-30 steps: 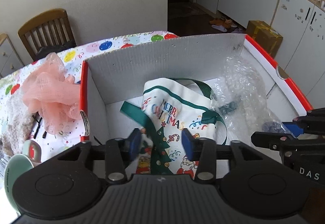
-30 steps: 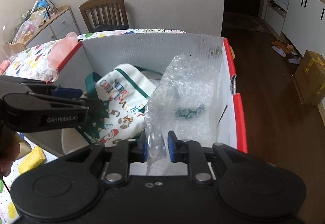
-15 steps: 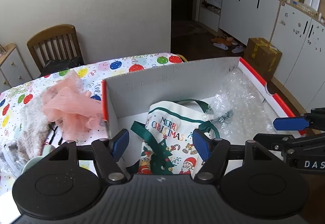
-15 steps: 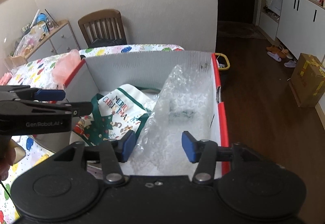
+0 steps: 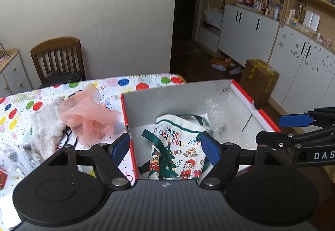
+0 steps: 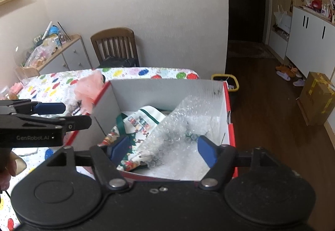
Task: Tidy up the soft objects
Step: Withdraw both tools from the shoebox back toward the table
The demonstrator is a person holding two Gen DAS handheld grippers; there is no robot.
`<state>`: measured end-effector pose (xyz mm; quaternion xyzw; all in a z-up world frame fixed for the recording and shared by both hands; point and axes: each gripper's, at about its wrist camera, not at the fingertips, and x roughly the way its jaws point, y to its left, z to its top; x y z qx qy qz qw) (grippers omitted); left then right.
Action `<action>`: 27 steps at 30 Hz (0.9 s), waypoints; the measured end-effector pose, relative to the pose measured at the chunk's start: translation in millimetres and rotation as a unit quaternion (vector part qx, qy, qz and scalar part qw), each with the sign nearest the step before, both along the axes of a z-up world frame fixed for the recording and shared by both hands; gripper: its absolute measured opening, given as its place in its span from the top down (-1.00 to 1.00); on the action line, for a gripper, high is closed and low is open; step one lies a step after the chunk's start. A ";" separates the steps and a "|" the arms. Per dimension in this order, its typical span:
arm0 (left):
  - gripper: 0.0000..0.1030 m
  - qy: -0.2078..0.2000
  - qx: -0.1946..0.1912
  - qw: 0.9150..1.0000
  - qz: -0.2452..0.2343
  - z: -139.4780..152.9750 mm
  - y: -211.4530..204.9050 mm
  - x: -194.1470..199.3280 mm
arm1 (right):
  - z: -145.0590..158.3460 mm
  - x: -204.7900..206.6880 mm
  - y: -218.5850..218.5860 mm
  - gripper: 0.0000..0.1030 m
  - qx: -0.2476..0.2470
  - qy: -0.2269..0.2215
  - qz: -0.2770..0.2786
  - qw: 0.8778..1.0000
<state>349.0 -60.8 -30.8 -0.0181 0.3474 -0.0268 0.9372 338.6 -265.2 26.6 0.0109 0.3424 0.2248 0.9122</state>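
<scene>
The surface [image 5: 146, 82], under a cloth printed with coloured baubles, carries a white box [image 5: 178, 97] with a red rim, and inside it lie a Christmas bag [image 5: 173, 147] and, to its right, a crumpled sheet of bubble wrap [image 6: 184, 126]. Outside the box, just beyond its left wall, a pink mesh puff [image 5: 88, 118] rests against a pale fuzzy cloth [image 5: 46, 128]. Both look like the soft things not yet put away. The puff lies ahead and to the left of the left tongs [image 5: 165, 148], so the left hand is much the nearer; it is a rounded bunch with no clear long axis. The left tongs have just been opening and stand wide, holding nothing. The right tongs [image 6: 163, 148] have also just been opening and stand wide over the bubble wrap, empty.
</scene>
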 end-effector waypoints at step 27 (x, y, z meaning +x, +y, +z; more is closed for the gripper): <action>-0.93 -0.073 -0.050 0.996 0.002 41.9 81.0 -115.6 | 39.8 -90.9 70.3 -0.99 0.043 -0.049 0.026 0.998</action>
